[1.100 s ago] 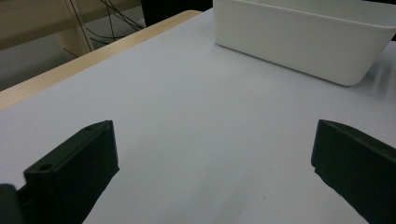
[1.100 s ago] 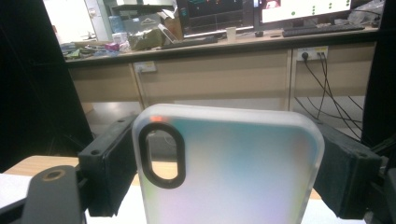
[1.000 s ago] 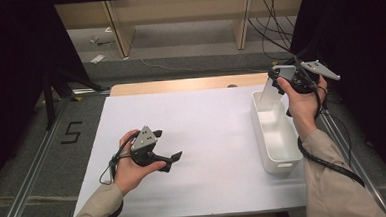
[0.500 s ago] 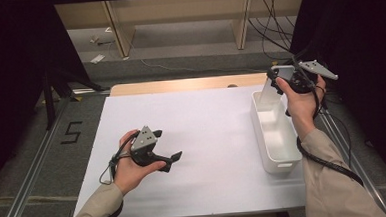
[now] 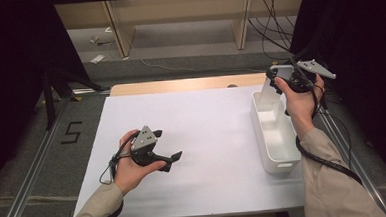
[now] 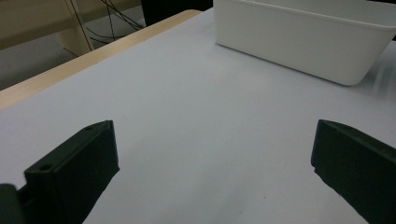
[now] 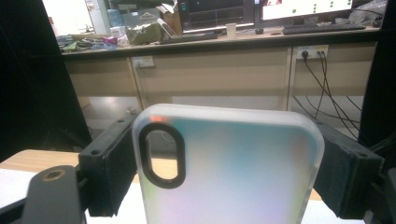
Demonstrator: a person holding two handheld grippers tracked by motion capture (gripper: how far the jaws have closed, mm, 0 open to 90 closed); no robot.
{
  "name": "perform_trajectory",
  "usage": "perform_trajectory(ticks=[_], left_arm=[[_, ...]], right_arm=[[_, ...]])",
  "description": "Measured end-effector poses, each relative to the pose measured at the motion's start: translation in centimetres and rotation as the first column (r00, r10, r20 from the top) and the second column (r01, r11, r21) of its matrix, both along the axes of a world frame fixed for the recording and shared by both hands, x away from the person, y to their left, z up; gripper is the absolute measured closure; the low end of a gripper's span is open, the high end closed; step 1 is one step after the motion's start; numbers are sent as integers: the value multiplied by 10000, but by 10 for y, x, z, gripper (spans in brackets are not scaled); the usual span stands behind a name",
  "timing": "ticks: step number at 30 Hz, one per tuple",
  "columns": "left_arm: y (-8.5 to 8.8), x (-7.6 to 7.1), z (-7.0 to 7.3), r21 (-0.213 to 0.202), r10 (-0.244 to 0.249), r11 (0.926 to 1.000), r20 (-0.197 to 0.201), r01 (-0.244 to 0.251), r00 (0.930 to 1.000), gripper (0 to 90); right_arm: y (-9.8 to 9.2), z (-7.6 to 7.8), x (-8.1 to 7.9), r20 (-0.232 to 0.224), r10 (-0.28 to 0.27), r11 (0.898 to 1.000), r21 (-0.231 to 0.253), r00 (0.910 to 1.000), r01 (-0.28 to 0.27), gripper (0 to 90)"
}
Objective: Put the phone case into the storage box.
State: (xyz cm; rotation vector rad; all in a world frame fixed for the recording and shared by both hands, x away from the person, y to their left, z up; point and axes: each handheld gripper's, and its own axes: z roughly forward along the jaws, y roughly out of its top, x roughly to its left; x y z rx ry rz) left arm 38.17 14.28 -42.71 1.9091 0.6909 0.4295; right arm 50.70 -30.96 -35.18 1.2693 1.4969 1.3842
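Nothing has moved since the earlier frames: both hands sit where they were, and the right gripper [image 5: 279,79] holds its load at the same height over the far end of the white bin [image 5: 278,156]. Its jaws are clamped on the two long edges of a translucent phone case [image 7: 229,168], which stands upright between them in the right gripper view, with its black-rimmed camera cutout at the upper left. In the high view the case [image 5: 270,90] hangs just above the bin's far rim, clear of the white table sheet [image 5: 207,133]. The left gripper [image 5: 168,159] rests in the left hand [image 5: 131,167] near the front of the table, well apart from the bin, its jaws spread wide with only bare sheet between them.
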Motion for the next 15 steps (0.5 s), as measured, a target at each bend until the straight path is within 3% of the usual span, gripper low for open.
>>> perform_trajectory(ticks=[15], left_arm=[[0, 0, 0, 5, -22, 10000, 6, 22, 10000, 2]], right_arm=[[3, -5, 7, -113, 19, 9999, -171, 9999, -21, 185]])
